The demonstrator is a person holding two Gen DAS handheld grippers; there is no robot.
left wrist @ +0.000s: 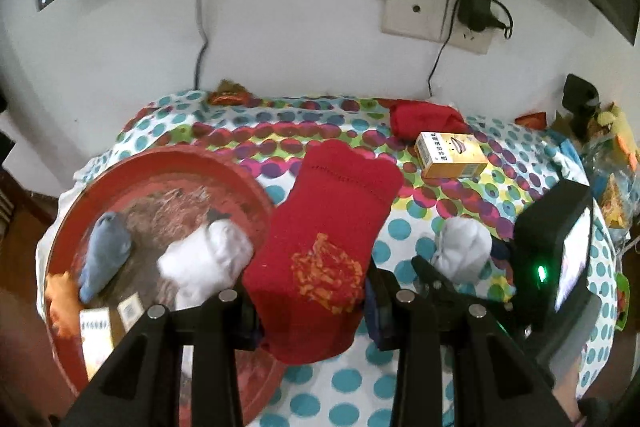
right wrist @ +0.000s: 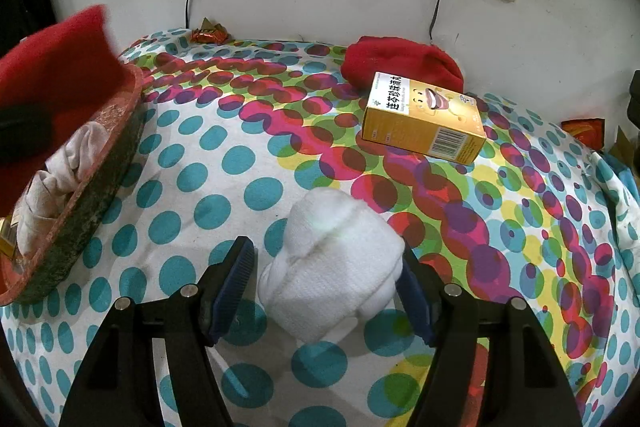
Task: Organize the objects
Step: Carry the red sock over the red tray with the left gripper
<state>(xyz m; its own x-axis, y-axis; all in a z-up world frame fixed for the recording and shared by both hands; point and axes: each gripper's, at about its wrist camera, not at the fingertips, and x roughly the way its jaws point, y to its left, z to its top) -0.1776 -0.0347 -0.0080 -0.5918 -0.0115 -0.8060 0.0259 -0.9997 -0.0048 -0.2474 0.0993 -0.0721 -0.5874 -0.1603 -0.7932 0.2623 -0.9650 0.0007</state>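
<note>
Red sock [left wrist: 320, 227] hangs from your left tool [left wrist: 312, 311], squeezed tight, just beside the red tray [left wrist: 168, 163] that holds a grey sock [left wrist: 102, 255] and a white one [left wrist: 204, 259]. Your right tool [right wrist: 328, 291] sits half open around the white rolled sock [right wrist: 332, 267], which points away toward the yellow box [right wrist: 424, 119]. The box has Chinese writing and a barcode.

Black hand-held gripper [right wrist: 326, 287], blue pads [right wrist: 234, 279]
</note>
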